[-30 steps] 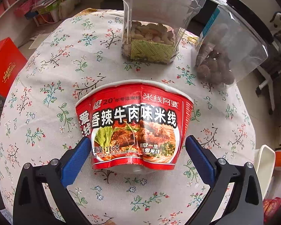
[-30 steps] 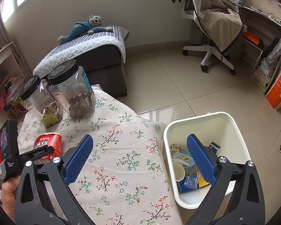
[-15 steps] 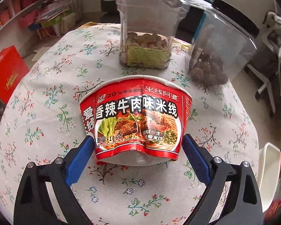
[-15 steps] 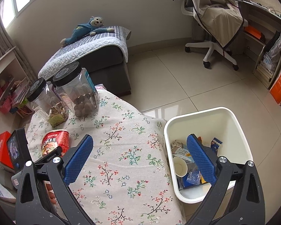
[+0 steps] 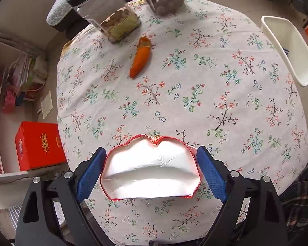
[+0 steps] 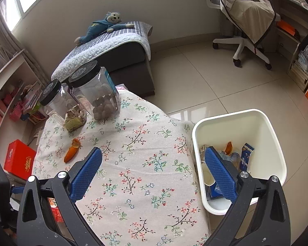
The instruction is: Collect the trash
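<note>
My left gripper (image 5: 149, 176) is shut on a crushed red noodle cup (image 5: 151, 174), squeezed between the blue pads; I see its white inside from above, held over the near edge of the round floral table (image 5: 195, 102). An orange wrapper (image 5: 140, 58) lies on the cloth near the jars, and also shows in the right wrist view (image 6: 71, 150). The white trash bin (image 6: 271, 135) stands on the floor right of the table with several pieces of trash inside. My right gripper (image 6: 154, 174) is open and empty above the table's right side.
Two clear jars with black lids (image 6: 96, 90) (image 6: 61, 106) stand at the table's far edge. A red box (image 5: 39, 145) sits on the floor at left by shelves. A sofa with a plush toy (image 6: 104, 23) and an office chair (image 6: 246, 20) lie beyond.
My left gripper closed on the noodle cup, lifted it off the table and tipped to look down from above. An orange wrapper now shows where the cup stood. My right gripper barely moved.
</note>
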A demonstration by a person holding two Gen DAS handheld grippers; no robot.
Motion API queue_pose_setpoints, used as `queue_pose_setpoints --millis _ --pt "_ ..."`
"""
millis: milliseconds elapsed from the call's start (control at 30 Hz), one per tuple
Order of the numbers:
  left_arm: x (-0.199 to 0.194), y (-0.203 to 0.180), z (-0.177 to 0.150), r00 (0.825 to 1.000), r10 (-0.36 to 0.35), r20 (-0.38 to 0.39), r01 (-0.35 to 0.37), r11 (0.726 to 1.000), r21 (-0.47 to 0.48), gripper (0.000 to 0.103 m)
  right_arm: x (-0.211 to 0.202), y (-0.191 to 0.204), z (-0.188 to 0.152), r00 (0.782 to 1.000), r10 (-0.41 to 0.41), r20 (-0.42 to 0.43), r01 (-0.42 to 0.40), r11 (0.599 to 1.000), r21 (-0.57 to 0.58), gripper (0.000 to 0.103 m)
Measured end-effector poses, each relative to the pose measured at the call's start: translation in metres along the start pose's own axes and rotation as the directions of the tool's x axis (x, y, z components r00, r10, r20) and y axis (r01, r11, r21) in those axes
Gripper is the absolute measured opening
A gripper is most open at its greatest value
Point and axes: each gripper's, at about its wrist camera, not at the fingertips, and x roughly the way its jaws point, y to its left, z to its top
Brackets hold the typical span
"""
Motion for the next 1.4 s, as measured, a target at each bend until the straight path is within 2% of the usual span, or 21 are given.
queue_pose_setpoints --millis 67,133,233,333,400,467,600,667,767,900,1000,1033,1100,1200,1233,1400 --pt "-0.012 0.021 -0.013 0.998 -0.018 0.057 0.024 0.994 -0.105 0.087 0.005 0.007 -0.003 1.0 0.014 -0.019 -0.014 1.0 -0.008 0.096" --pt "-0.023 0.043 -0.024 0.99 -0.018 0.143 0.052 0.97 -0.238 0.087 0.011 0.019 -0.008 0.999 0.028 -0.04 -0.029 0.999 -0.023 0.096" --pt "-0.032 0.072 -0.045 0.959 -0.001 0.284 0.126 0.898 -0.421 0.087 0.027 0.041 -0.02 0.993 0.071 -0.091 -0.073 0.997 -0.013 0.096" --pt "-0.032 0.086 -0.062 0.924 0.056 0.378 0.167 0.831 -0.53 0.087 0.05 0.071 -0.033 0.977 0.121 -0.173 -0.123 0.992 -0.001 0.096" --pt "-0.029 0.094 -0.07 0.914 0.088 0.397 0.17 0.804 -0.57 0.087 0.065 0.093 -0.04 0.972 0.12 -0.201 -0.128 0.991 -0.03 0.096" --pt "-0.035 0.105 -0.073 0.901 0.123 0.415 0.163 0.793 -0.587 0.087 0.08 0.115 -0.047 0.966 0.124 -0.229 -0.138 0.989 -0.046 0.096" --pt "-0.053 0.127 -0.087 0.856 0.223 0.467 0.156 0.748 -0.645 0.086 0.124 0.155 -0.056 0.939 0.154 -0.307 -0.157 0.988 0.016 0.094" --pt "-0.056 0.133 -0.091 0.844 0.25 0.475 0.147 0.743 -0.653 0.086 0.145 0.174 -0.056 0.93 0.152 -0.334 -0.144 0.988 0.049 0.088" --pt "-0.061 0.146 -0.095 0.83 0.26 0.494 0.165 0.731 -0.662 0.086 0.169 0.196 -0.051 0.935 0.127 -0.33 -0.11 0.992 0.07 0.083" --pt "-0.065 0.16 -0.1 0.819 0.247 0.518 0.214 0.706 -0.675 0.086 0.195 0.219 -0.045 0.947 0.052 -0.316 -0.039 0.998 0.048 0.079" --pt "-0.066 0.163 -0.102 0.816 0.24 0.526 0.234 0.695 -0.68 0.086 0.206 0.239 -0.047 0.953 -0.015 -0.303 0.003 0.999 -0.041 0.078" --pt "-0.066 0.163 -0.102 0.817 0.235 0.526 0.237 0.695 -0.679 0.086 0.206 0.245 -0.049 0.956 -0.043 -0.291 0.017 0.996 -0.091 0.074" --pt "-0.064 0.163 -0.101 0.82 0.23 0.524 0.24 0.694 -0.679 0.086 0.204 0.255 -0.056 0.962 -0.089 -0.257 0.041 0.982 -0.186 0.05" --pt "-0.063 0.163 -0.101 0.823 0.223 0.522 0.245 0.69 -0.681 0.086 0.195 0.257 -0.063 0.97 -0.07 -0.234 0.007 0.965 -0.262 0.023" --pt "-0.063 0.163 -0.101 0.824 0.222 0.521 0.247 0.687 -0.683 0.086 0.191 0.254 -0.064 0.968 -0.047 -0.245 -0.021 0.964 -0.266 0.019" --pt "-0.059 0.162 -0.102 0.831 0.212 0.514 0.251 0.681 -0.687 0.086 0.158 0.227 -0.074 0.966 0.022 -0.258 -0.099 0.951 -0.291 0.015"
